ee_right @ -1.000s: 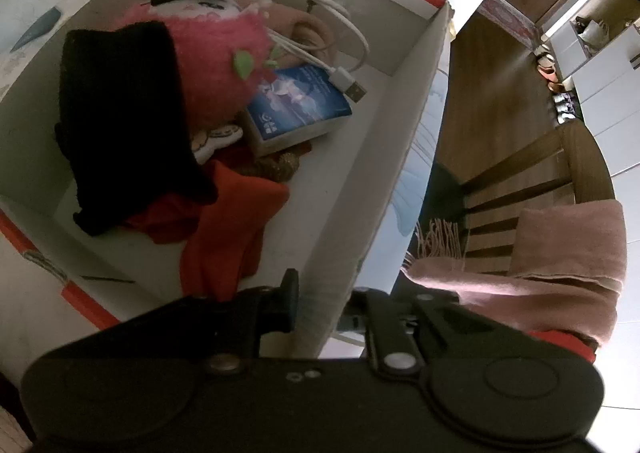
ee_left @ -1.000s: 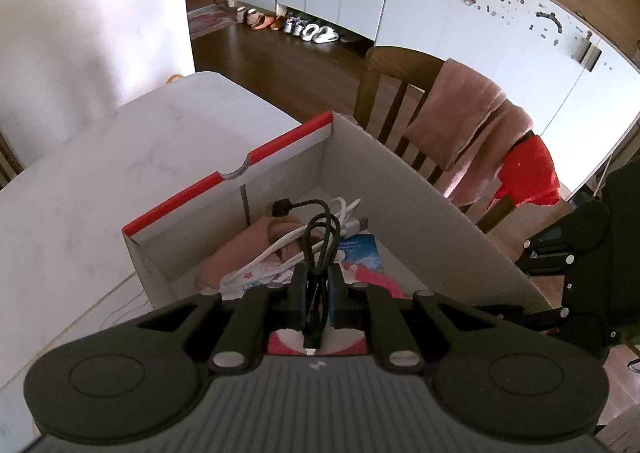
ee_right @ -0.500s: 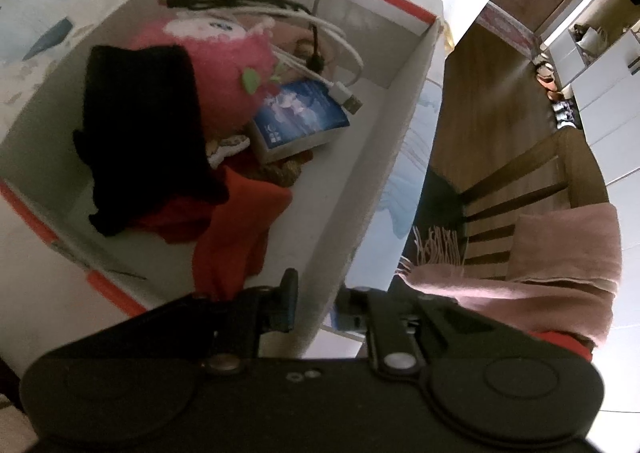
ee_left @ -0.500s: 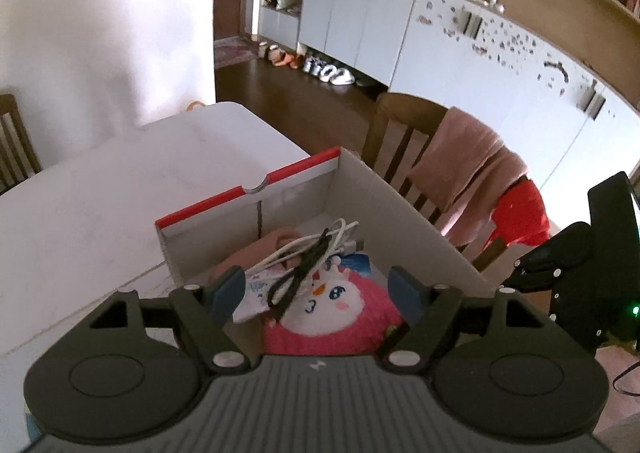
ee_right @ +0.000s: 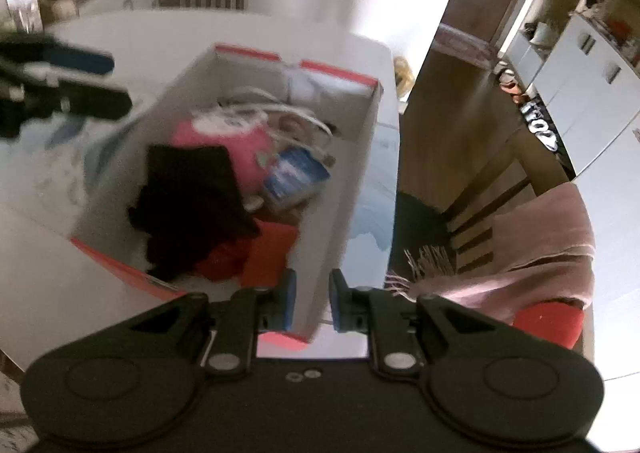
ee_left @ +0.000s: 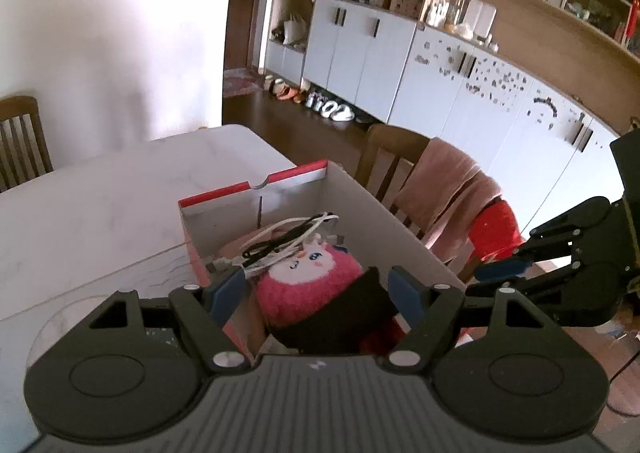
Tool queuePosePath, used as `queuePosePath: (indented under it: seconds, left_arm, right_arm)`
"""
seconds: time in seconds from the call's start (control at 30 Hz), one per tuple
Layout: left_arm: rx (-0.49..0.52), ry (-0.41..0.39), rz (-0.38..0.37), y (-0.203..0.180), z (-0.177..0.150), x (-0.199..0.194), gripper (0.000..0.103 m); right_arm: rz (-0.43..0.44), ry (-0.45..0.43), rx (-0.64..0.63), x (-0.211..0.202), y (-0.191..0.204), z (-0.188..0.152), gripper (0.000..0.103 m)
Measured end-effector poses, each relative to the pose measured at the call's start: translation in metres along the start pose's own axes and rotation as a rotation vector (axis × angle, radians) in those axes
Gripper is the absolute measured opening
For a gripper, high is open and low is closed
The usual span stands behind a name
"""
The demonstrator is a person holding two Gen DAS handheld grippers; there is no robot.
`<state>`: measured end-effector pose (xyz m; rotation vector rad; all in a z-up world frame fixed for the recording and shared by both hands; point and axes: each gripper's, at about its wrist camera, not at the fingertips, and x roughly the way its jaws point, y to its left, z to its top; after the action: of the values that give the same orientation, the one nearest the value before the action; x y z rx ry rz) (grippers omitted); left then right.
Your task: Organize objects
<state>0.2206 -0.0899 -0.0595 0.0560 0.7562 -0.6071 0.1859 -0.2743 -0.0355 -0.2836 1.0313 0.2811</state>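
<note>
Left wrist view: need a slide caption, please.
Open left gripper above a cardboard box holding a pink plush toy and cables.

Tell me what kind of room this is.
Most likely the dining area of a home: a white table with wooden chairs round it, white cabinets under cluttered shelves, and shoes lined up on the wooden floor by a door.

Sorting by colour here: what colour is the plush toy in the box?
Pink, with a white face; clearest in the left wrist view: plush toy.
</note>
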Motion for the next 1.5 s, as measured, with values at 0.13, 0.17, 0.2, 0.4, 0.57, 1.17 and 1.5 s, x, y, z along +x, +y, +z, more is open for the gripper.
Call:
queuePosePath:
  seconds: [0.13, 0.17, 0.2, 0.4, 0.57, 1.17, 1.5]
  left_arm:
    - [-0.005, -0.043, 0.011, -0.005, -0.013, -0.024, 0.082]
    - [-0.009, -0.056, 0.010, -0.006, -0.017, -0.031, 0.082]
    - [-0.016, -0.066, 0.009, -0.006, -0.021, -0.037, 0.083]
    - [-0.045, -0.107, 0.027, -0.010, -0.043, -0.069, 0.088]
    - [-0.053, -0.144, 0.035, -0.012, -0.057, -0.090, 0.103]
    - [-0.020, -0.172, 0.100, -0.029, -0.091, -0.122, 0.103]
    - [-0.013, -0.155, 0.111, -0.032, -0.097, -0.121, 0.103]
  right_arm:
    - [0.011, -0.078, 0.065, -0.029, 0.015, -0.005, 0.019]
    - [0.010, -0.097, 0.079, -0.036, 0.018, -0.006, 0.019]
    - [0.008, -0.121, 0.093, -0.043, 0.022, -0.008, 0.020]
    - [0.022, -0.230, 0.190, -0.074, 0.040, -0.023, 0.028]
    - [0.016, -0.319, 0.232, -0.090, 0.055, -0.038, 0.039]
    - [-0.043, -0.497, 0.325, -0.112, 0.091, -0.079, 0.101]
    - [-0.051, -0.494, 0.315, -0.114, 0.099, -0.087, 0.101]
